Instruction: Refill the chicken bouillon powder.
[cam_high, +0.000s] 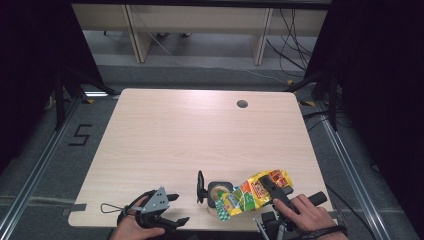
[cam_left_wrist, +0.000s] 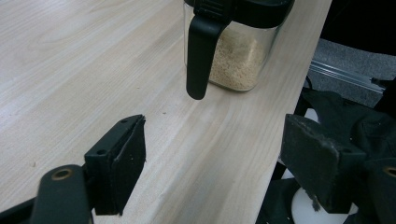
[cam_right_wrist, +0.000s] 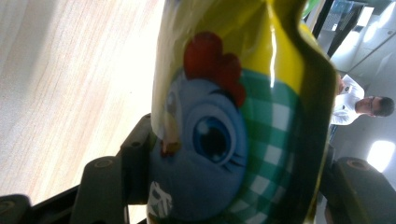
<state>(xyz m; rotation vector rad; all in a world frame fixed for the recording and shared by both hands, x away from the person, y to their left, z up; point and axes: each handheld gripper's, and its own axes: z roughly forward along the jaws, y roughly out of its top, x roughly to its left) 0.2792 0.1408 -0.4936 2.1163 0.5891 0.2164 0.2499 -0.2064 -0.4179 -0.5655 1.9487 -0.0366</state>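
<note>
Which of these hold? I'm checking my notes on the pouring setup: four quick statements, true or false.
1. The right gripper is shut on the yellow bag. True.
2. The left gripper holds the clear container. False: its jaws are open, with nothing between them.
3. The container has grains inside. True.
4. The bag lies flat at the table's far edge. False: it is held up over the container at the near edge.

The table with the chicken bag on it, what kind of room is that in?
Probably a lab or workshop set up for recordings, not a kitchen. The plain wooden table stands between dark curtains, loose cables trail over the grey floor, and a tape number marks the floor beside it.
</note>
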